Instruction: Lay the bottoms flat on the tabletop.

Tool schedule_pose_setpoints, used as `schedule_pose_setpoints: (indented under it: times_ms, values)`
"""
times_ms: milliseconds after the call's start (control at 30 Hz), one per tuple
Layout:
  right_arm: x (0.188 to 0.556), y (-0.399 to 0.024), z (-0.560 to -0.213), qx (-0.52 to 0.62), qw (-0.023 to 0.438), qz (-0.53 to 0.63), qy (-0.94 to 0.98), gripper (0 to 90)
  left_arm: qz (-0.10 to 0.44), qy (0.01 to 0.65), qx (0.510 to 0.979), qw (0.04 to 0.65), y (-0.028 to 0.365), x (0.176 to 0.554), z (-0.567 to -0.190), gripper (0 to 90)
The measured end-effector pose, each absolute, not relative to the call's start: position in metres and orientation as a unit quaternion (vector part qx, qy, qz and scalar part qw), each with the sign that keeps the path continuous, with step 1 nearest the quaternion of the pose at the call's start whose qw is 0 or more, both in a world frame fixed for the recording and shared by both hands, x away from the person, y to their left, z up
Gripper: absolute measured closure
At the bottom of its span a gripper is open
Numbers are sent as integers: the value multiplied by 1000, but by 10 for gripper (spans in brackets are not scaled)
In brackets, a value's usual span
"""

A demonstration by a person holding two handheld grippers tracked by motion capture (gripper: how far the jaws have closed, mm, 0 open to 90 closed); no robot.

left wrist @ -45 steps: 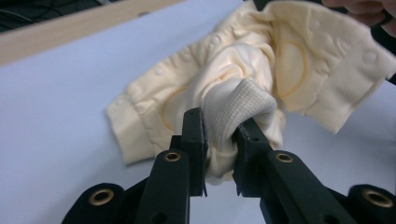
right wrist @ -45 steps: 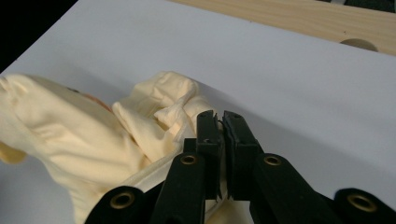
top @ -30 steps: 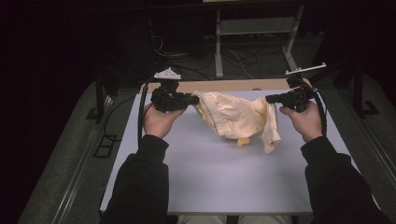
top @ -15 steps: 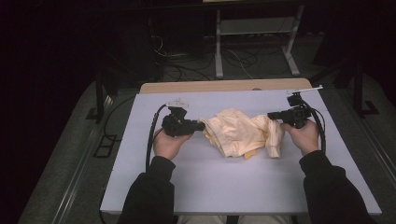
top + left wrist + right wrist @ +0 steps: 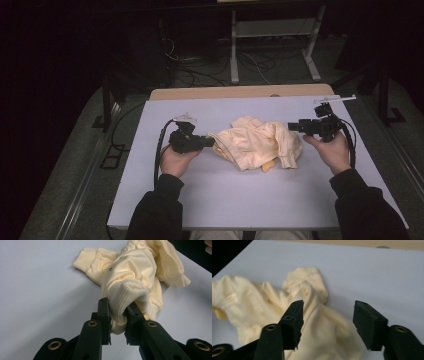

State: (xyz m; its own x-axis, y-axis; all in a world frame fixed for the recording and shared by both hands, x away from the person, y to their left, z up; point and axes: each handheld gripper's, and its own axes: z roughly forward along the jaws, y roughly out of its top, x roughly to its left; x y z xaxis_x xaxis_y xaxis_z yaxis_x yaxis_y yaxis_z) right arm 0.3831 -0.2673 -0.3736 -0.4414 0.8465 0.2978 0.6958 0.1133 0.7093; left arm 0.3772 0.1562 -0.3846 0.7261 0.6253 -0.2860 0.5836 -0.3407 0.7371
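The left gripper (image 5: 210, 142) is lying low over the white table (image 5: 150, 170) at the left, its jaws clamping a ribbed cuff of the pale yellow garment (image 5: 257, 142); in the left gripper view (image 5: 117, 315) the knit fold is bulging out between the two pads. The garment is sitting crumpled on the table's middle, between the two hands, one sleeve trailing toward the near edge. At the right, the right gripper (image 5: 291, 126) is pointing in at the cloth's far right side; its jaws have just been opening and are now standing apart, gripping nothing, with the cloth lying under and beyond them in the right gripper view (image 5: 328, 315)
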Motion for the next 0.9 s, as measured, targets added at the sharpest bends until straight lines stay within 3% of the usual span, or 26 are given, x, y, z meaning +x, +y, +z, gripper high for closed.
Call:
schedule_pose_setpoints:
  times_ms: [167,467,667,767,800,900]
  values:
    - [355,-265,-387,487,63,405,771,277,23,376,815,439,158,377,-388,756]
    - [327,-252,-401,448,35,385,806,224,26,377,820,430,156,376,-389,755]
    - [328,-233,-422,458,62,321,827,201,20,385,817,428,157,376,-396,750]
    - [330,-230,-428,476,72,303,822,422,17,388,817,426,159,376,-399,750]
    - [331,-230,-428,480,70,307,819,603,16,388,817,426,160,376,-400,750]
    - [332,-234,-424,479,62,324,813,745,16,389,817,425,161,376,-402,750]
